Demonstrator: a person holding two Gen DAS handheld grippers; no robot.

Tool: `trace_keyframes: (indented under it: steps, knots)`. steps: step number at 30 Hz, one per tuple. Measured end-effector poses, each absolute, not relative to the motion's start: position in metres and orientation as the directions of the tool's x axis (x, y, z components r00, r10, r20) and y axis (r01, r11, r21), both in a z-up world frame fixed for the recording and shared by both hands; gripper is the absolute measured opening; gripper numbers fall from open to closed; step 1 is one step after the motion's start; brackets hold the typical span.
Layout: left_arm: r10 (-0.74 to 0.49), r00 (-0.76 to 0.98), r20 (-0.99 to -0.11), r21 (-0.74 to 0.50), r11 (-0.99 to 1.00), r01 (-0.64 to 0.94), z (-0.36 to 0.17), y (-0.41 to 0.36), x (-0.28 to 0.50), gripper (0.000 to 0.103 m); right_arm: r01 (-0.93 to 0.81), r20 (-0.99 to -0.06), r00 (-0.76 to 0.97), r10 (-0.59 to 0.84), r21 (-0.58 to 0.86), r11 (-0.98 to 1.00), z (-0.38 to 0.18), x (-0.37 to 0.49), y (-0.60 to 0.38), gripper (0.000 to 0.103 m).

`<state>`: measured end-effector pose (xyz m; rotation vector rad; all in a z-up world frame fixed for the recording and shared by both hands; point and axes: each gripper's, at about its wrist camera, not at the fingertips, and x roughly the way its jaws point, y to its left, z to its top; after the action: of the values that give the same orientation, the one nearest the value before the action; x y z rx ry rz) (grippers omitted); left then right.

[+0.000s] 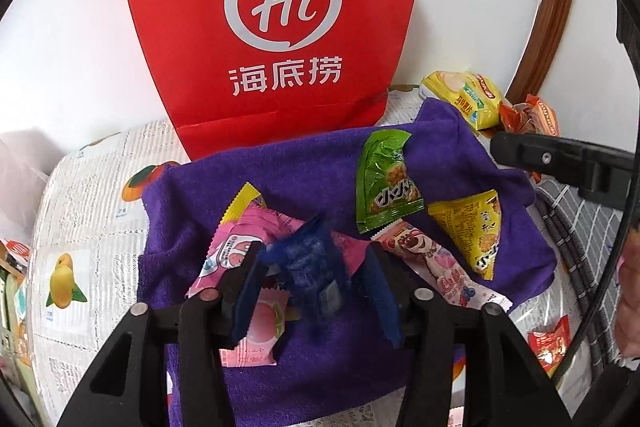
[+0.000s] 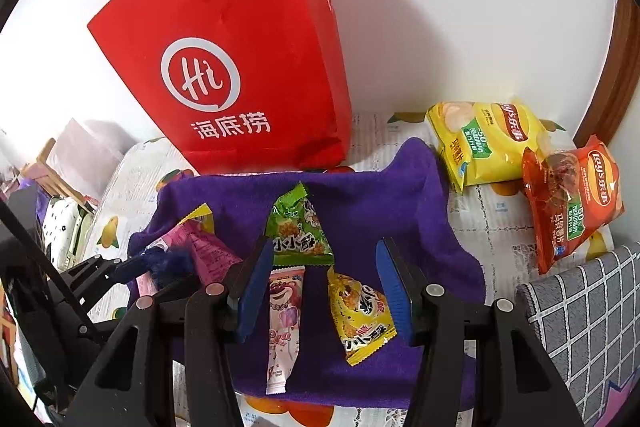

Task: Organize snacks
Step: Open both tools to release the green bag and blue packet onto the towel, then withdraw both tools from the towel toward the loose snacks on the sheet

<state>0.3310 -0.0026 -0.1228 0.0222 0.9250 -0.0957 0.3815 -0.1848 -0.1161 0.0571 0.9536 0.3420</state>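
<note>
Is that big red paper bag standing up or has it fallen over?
Standing upright: the red bag rests on its base behind the purple cloth, its handles up against the wall.

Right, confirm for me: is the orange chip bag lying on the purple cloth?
No. The orange chip bag lies off the purple cloth, on the printed table cover beside the yellow chip bag.

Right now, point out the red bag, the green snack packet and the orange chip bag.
Red bag [image 2: 240, 27]: right wrist view, front panel above the logo.
Green snack packet [image 2: 298, 231]: right wrist view, middle of its printed face.
Orange chip bag [image 2: 572, 203]: right wrist view, centre of the front.
</note>
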Motion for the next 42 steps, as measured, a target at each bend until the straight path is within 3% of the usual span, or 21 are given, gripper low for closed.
trace_keyframes:
  steps: [22, 34, 42]
  knots:
    - [-0.042, 0.625, -0.780, -0.035, 0.999, 0.023, -0.089, 0.017, 0.317, 0.052, -0.279, -0.710, 0.609, 0.353, 0.225, 0.933, -0.089, 0.322, -0.173, 0.053]
    - [-0.087, 0.610, -0.788, -0.093, 0.995, 0.022, -0.085, 0.027, 0.244, 0.052, -0.155, -0.798, 0.523, 0.298, 0.255, 0.955, -0.138, 0.224, -0.208, 0.053]
    - [-0.066, 0.622, -0.780, -0.092, 0.996, -0.011, -0.084, 0.043, 0.190, 0.052, -0.220, -0.806, 0.479, 0.347, 0.273, 0.937, -0.153, 0.155, -0.169, 0.057]
